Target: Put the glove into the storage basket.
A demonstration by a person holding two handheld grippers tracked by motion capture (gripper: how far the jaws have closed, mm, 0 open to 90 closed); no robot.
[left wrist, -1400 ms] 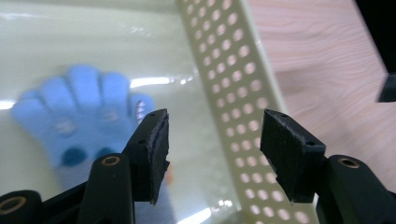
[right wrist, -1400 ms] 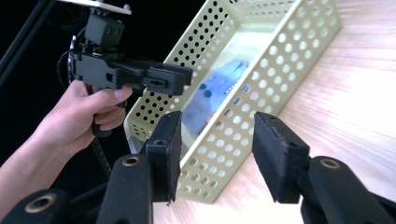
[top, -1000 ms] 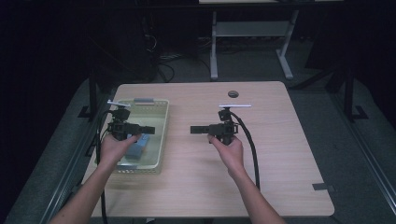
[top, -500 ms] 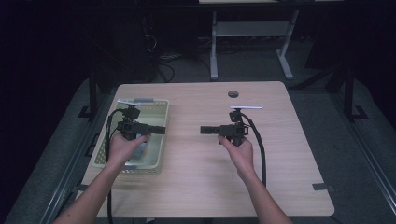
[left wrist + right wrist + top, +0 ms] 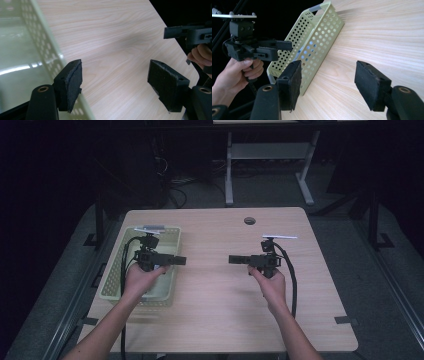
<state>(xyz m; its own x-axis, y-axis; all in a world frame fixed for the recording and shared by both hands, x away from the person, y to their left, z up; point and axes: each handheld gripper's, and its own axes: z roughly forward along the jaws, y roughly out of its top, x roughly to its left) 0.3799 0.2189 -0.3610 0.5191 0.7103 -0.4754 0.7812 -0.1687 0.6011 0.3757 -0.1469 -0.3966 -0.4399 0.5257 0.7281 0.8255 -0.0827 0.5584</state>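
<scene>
A pale green perforated basket (image 5: 112,281) lies on the left of the wooden table (image 5: 215,320). My left gripper (image 5: 181,261) hovers over the basket's right rim and points right. Its jaws are open and have just been opening, with nothing between them. My right gripper (image 5: 234,259) is held over the table's middle right, pointing left at the other. It is open too, has also just been opening, and is empty. In the left gripper view the gripper (image 5: 115,87) straddles the basket wall (image 5: 42,42). The right gripper view shows the basket (image 5: 317,37) with something blue behind its holes.
A round cable hole (image 5: 249,220) sits near the table's far edge. A white-legged stand (image 5: 265,151) is on the dark floor behind. Cables trail from both grippers along the forearms. Bare wood lies between the two grippers.
Both hands have shifted to the right. The left gripper went from over the basket's middle to its right rim, and the right gripper moved farther toward the table's right side.
</scene>
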